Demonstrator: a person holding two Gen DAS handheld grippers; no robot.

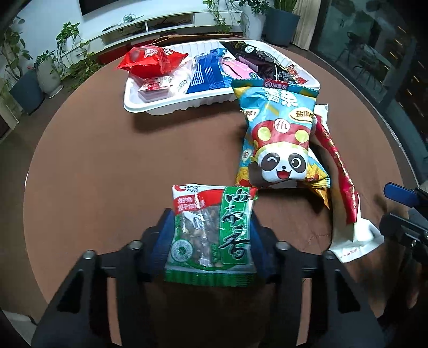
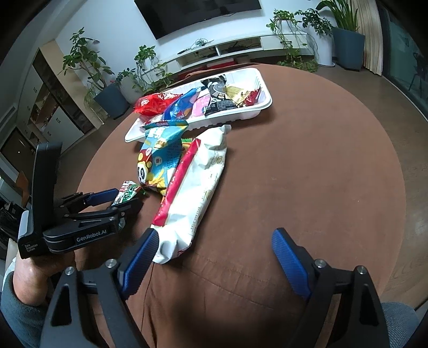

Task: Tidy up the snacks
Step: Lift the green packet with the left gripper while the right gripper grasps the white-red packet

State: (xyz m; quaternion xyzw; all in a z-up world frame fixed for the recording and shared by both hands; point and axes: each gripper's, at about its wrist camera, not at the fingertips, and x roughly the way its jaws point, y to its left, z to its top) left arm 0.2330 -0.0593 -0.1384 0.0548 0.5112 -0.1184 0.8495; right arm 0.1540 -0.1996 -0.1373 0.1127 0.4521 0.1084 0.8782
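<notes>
Room: living room, wall TV (image 2: 198, 13) top centre, white low shelf (image 2: 240, 50), potted plants (image 2: 107, 80) behind.
Surface: round brown table (image 1: 107, 160).
Left gripper (image 1: 211, 235): bottom centre of left view; blue pads clamped on both sides of the green nut packet (image 1: 214, 230), jaws narrow. In right view it sits at left edge, packet sticking out past the fingers.
Left hand (image 2: 29, 278): lower left of right view, grey sleeve, wrapped on the gripper handle.
Right gripper (image 2: 214, 257): bottom of right view, jaws wide, nothing between the pads. Left finger tip just beside, maybe touching, the near end of the white bag (image 2: 198, 187); cannot tell.
White bag: long, red stripe along one side, lying on table, centre of right view, right side of left view.
Panda bag (image 1: 278, 139): blue, right of centre in left view, just beside white bag, top edge overlapping tray rim.
Tray (image 1: 139, 104): white, upper centre of both views, on table.
Tray contents: red bag (image 1: 152, 60) at left, blue packet (image 1: 207, 73) middle, pink packet (image 1: 238, 68), black packet (image 1: 256, 57) right.
</notes>
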